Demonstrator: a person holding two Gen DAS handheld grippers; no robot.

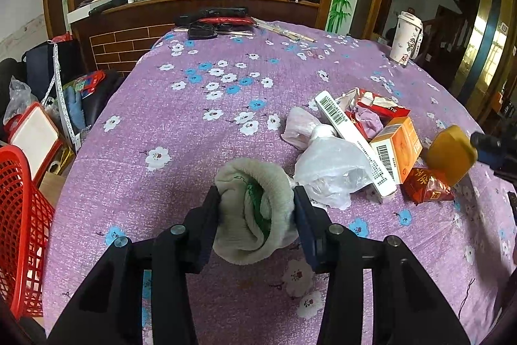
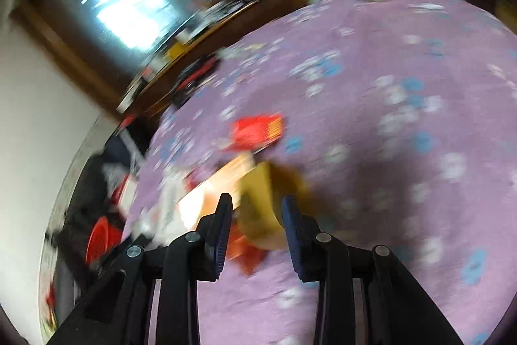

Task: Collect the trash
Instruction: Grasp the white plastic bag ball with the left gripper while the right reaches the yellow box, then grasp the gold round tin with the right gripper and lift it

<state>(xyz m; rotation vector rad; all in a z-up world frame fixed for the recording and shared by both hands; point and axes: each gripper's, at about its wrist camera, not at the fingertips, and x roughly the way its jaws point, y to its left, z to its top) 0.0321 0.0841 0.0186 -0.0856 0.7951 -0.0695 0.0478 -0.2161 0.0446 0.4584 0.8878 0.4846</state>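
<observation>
My left gripper (image 1: 257, 199) is shut on a rolled grey-white sock (image 1: 255, 209) with green print, held just over the purple flowered tablecloth (image 1: 194, 125). To its right lies a trash pile: a clear plastic bag (image 1: 329, 170), a long white box (image 1: 352, 138), an orange box (image 1: 399, 147), a torn red-white packet (image 1: 378, 105) and a red wrapper (image 1: 426, 185). My right gripper (image 2: 258, 209) is shut on a mustard-yellow box (image 2: 261, 209); the left wrist view shows that yellow box (image 1: 452, 152) at the pile's right side. The right wrist view is blurred.
A red mesh basket (image 1: 22, 215) stands off the table's left edge among bags and clutter. A white cup (image 1: 405, 37) with a lid stands at the far right of the table. Dark and red items (image 1: 216, 21) lie at the far edge before a wooden cabinet.
</observation>
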